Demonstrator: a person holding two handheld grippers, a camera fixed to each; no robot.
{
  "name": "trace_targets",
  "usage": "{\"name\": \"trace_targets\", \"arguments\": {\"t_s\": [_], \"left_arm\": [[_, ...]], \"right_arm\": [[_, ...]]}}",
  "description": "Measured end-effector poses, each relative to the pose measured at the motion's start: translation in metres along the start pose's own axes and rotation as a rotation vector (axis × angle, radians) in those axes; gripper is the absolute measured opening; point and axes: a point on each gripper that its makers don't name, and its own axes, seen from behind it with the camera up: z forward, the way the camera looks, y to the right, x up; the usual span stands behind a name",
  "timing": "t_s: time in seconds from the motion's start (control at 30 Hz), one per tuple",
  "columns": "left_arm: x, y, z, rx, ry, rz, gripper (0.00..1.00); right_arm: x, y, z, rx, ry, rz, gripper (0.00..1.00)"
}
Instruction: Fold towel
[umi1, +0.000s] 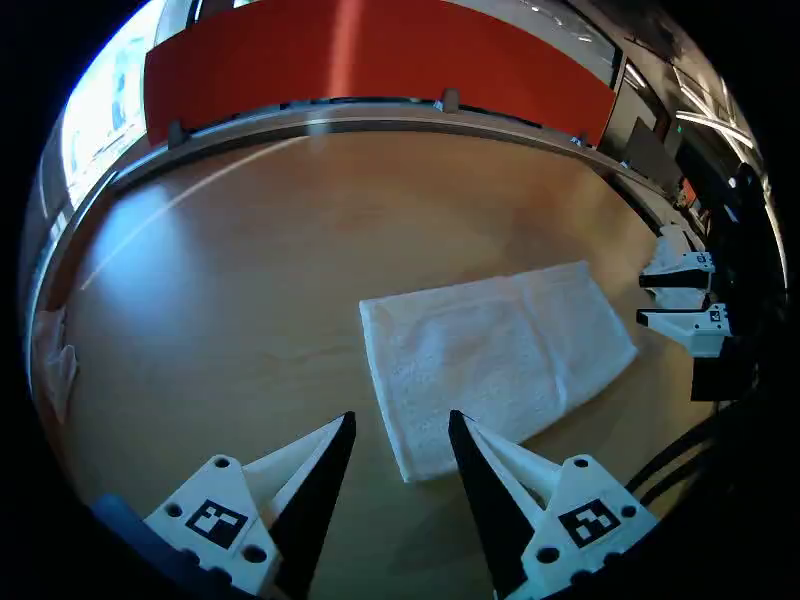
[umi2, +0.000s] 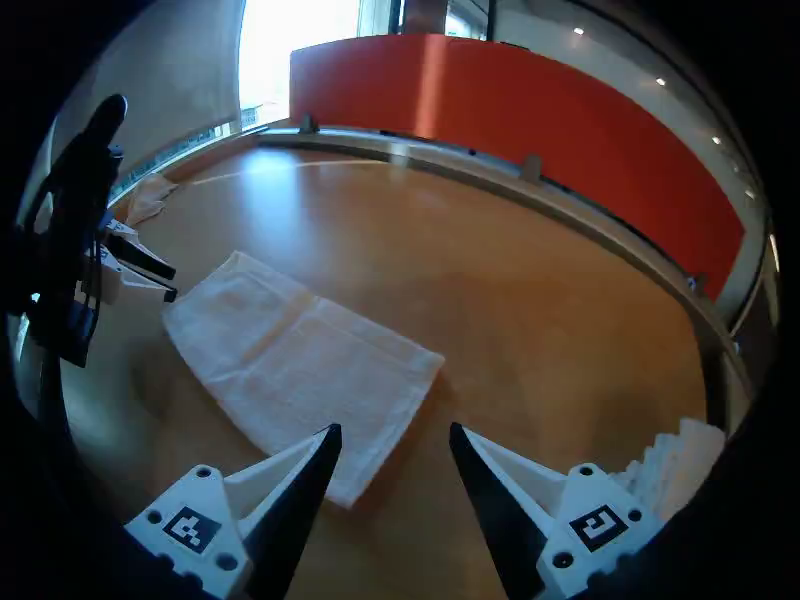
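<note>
A white towel (umi1: 495, 355) lies flat on the wooden table (umi1: 300, 230), folded into a long rectangle. In the left gripper view my left gripper (umi1: 400, 420) is open just above the towel's near end, with nothing between its fingers. The right gripper (umi1: 640, 300) shows at the far right edge, open, close to the towel's other end. In the right gripper view the same towel (umi2: 300, 360) stretches from the lower middle toward the left. My right gripper (umi2: 393, 432) is open over its near corner. The left gripper (umi2: 173, 284) sits beyond the far end.
A red partition panel (umi1: 380, 60) runs along the table's far edge, with a metal rail below it. A stack of folded white towels (umi2: 680, 455) sits at the right near the table's rim (umi2: 715, 340). A crumpled pale cloth (umi2: 150, 195) lies by the far left edge.
</note>
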Motion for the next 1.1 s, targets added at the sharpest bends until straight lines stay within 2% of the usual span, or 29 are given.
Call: {"name": "trace_targets", "arguments": {"t_s": [0.3, 0.63, 0.73, 0.9, 1.1], "left_arm": [[-0.027, 0.014, -0.004, -0.028, -0.030, 0.029, 0.68], [-0.041, 0.019, -0.001, -0.041, -0.052, 0.038, 0.68], [-0.043, 0.020, 0.000, -0.043, -0.053, 0.046, 0.68], [-0.043, 0.022, -0.001, -0.050, -0.052, 0.057, 0.68], [-0.043, 0.029, -0.002, -0.074, -0.050, 0.083, 0.67]], "right_arm": [[-0.027, -0.013, -0.007, 0.016, -0.027, 0.015, 0.83], [-0.043, -0.021, -0.007, 0.047, -0.044, 0.004, 0.83], [-0.049, -0.021, -0.006, 0.049, -0.056, -0.003, 0.79], [-0.057, -0.025, -0.005, 0.068, -0.081, -0.009, 0.64], [-0.056, -0.025, -0.002, 0.083, -0.089, 0.006, 0.56]]}}
